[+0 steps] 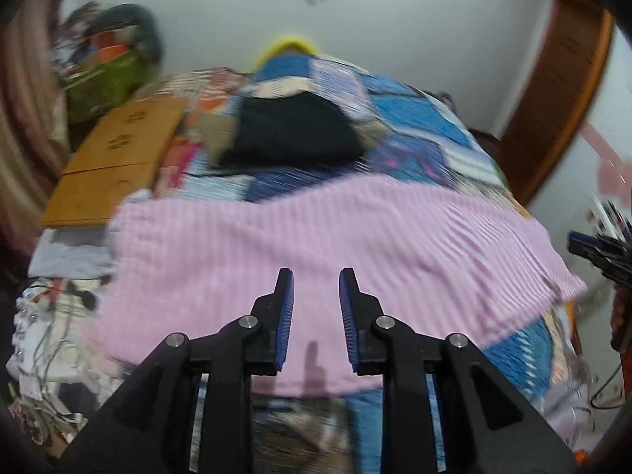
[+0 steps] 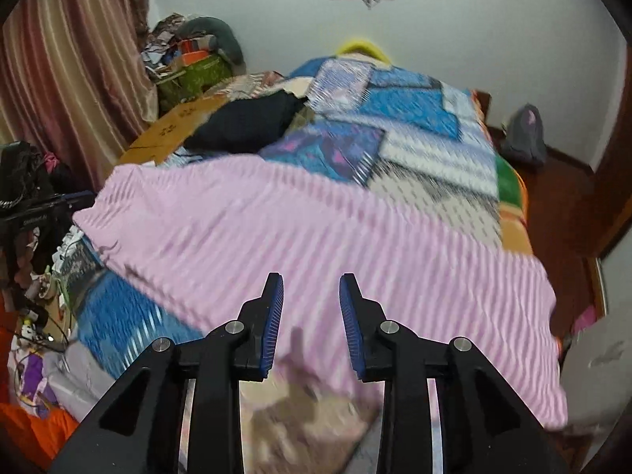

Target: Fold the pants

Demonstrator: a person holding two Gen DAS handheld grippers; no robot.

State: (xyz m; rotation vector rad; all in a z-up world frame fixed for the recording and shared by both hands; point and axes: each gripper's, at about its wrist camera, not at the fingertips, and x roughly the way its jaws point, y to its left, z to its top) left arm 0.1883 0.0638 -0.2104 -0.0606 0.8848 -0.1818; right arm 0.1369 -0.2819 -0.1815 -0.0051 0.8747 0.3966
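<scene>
Pink striped pants (image 1: 316, 233) lie spread across the patchwork bedspread (image 1: 414, 118), in front of a dark folded garment (image 1: 292, 134). We hold our left gripper (image 1: 316, 276) and right gripper (image 2: 311, 280) above the cloth, jaws parted, nothing between them.

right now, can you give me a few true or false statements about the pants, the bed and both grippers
1. The pink striped pants lie spread on the bed. True.
2. The left gripper is clamped on the pants. False: its fingers stand apart with nothing between them.
3. A dark garment lies on the quilt beyond the pants. True.
4. The right gripper holds a fold of cloth. False: it is open and empty.
5. The curtain is blue. False: it is striped pink and brown.
</scene>
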